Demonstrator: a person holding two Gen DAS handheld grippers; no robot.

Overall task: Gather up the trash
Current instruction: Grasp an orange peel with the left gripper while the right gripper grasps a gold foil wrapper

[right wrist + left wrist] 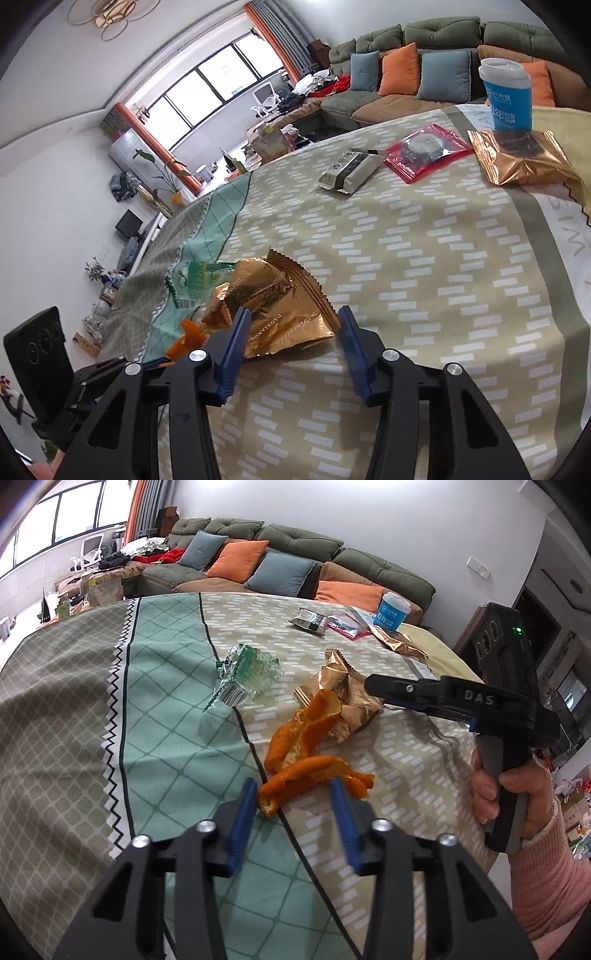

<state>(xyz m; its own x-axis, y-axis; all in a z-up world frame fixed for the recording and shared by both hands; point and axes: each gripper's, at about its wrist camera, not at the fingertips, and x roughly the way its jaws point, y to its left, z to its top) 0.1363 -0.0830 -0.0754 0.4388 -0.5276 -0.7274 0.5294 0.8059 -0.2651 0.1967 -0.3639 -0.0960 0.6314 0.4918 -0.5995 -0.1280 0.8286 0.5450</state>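
With my left gripper (293,794) spread around the orange peel (308,746) and my right gripper (293,330) spread around the gold wrapper (273,306) beside that peel, I should pinch gently, then lift.

Left gripper (293,794) low over patterned cloth (166,738), blue pads straddling near end of orange peel (310,753), not pressing it. Beyond peel, crumpled gold wrapper (340,698); clear green wrapper (247,672) left of it. Right gripper (373,685) reaching in from right, tip at gold wrapper, held by hand (509,794) in pink sleeve (554,878). Blue cup (391,614) far back.
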